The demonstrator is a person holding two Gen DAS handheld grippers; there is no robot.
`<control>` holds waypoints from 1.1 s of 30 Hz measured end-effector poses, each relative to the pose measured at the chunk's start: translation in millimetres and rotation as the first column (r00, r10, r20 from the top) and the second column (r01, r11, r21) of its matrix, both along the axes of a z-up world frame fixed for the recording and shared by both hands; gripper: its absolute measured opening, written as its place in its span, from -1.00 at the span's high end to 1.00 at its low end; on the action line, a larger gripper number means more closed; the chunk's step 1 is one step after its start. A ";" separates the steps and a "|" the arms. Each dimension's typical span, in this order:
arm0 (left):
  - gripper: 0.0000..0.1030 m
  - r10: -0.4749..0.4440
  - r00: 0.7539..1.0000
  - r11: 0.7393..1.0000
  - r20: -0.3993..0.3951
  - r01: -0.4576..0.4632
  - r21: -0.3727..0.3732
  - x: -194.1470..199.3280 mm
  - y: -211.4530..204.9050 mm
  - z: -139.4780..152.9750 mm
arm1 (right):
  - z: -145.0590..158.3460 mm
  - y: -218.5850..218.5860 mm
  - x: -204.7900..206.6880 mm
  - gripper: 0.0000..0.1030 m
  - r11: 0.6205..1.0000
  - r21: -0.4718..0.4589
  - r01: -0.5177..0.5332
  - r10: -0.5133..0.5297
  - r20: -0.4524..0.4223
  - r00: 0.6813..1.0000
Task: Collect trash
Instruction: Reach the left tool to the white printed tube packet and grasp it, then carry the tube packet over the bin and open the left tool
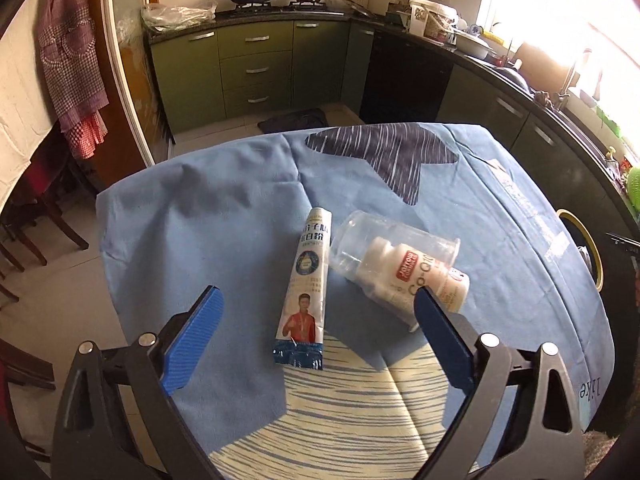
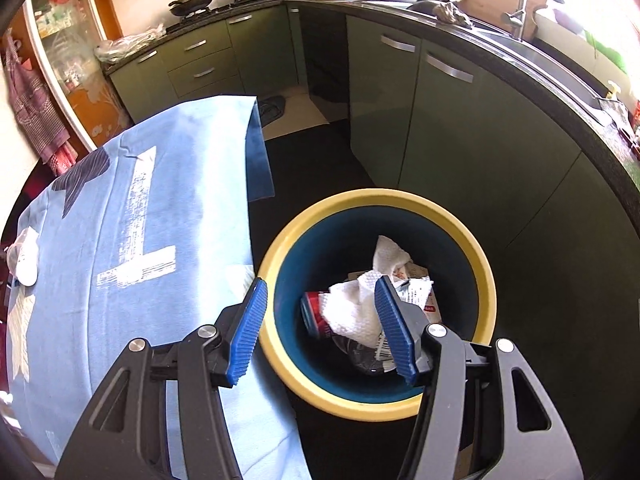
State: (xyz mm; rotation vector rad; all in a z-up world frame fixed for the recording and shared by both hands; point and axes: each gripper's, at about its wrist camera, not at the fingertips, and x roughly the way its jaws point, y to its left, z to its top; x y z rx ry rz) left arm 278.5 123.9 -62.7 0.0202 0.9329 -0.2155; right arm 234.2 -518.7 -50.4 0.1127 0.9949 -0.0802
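Note:
On the blue tablecloth (image 1: 208,240) lie a flattened white-and-blue carton (image 1: 306,292) and a clear plastic cup (image 1: 384,248) on its side with a small white drink bottle (image 1: 416,280) inside it. My left gripper (image 1: 316,300) is open and empty, hovering above the table with the carton's near end between its fingers. My right gripper (image 2: 320,292) is open and empty above the yellow-rimmed blue trash bin (image 2: 280,240). The bin holds a crumpled white tissue (image 2: 356,304), a red can (image 2: 316,312) and wrappers.
The bin stands on the dark floor right of the table; its rim also shows in the left wrist view (image 1: 584,240). Green kitchen cabinets (image 2: 460,128) curve around behind it. Wooden chairs (image 1: 36,208) stand left of the table. The cup and bottle show at the table's left edge (image 2: 24,256).

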 end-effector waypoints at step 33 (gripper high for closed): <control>0.54 -0.080 0.990 0.991 -0.116 0.092 0.097 -15.0 -11.0 -29.6 | 2.2 14.3 -8.4 -0.10 0.998 0.023 -0.063 0.063 -0.017 0.998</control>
